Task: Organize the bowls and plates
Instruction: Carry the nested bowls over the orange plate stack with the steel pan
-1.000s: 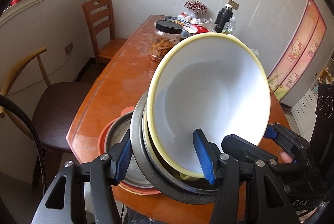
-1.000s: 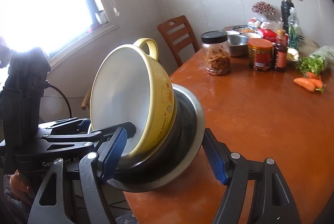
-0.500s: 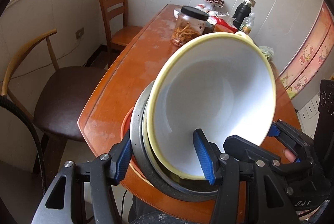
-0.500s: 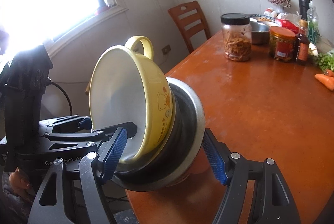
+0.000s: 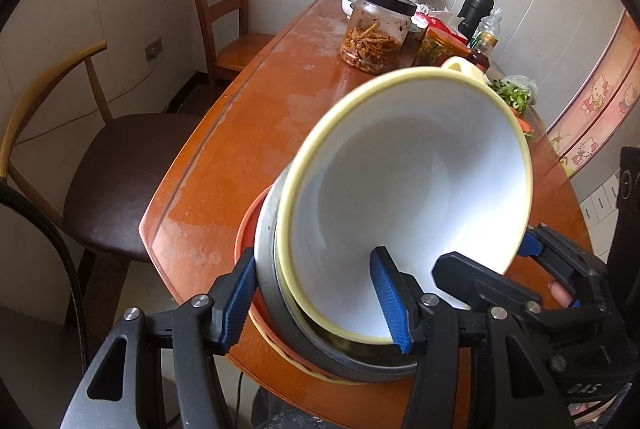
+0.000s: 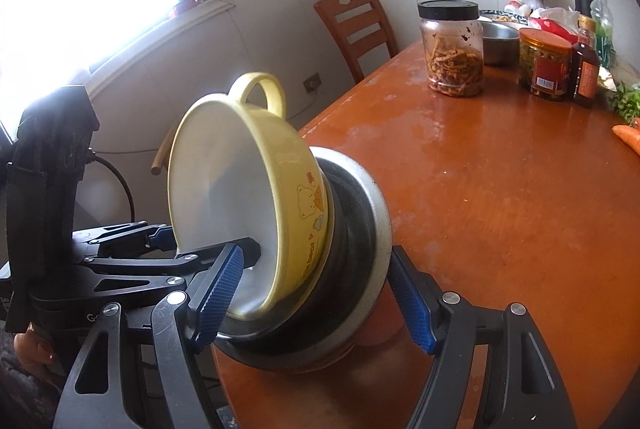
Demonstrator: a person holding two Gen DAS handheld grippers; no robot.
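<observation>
Nested bowls held tilted over the near table edge, both grippers clamped on the stack

The yellow bowl, white inside and with a loop handle, sits nested in a metal bowl, steeply tipped above an orange plate at the near edge of the table. The risk I judge greatest: the yellow bowl is only nested, so an uneven landing could slide it out, or the stack could catch the plate's rim and tip off the edge. The left gripper is part-open, one pad outside the metal rim, the other inside the yellow bowl, pinching both walls. The right gripper does the same from the opposite side, a little wider
</observation>
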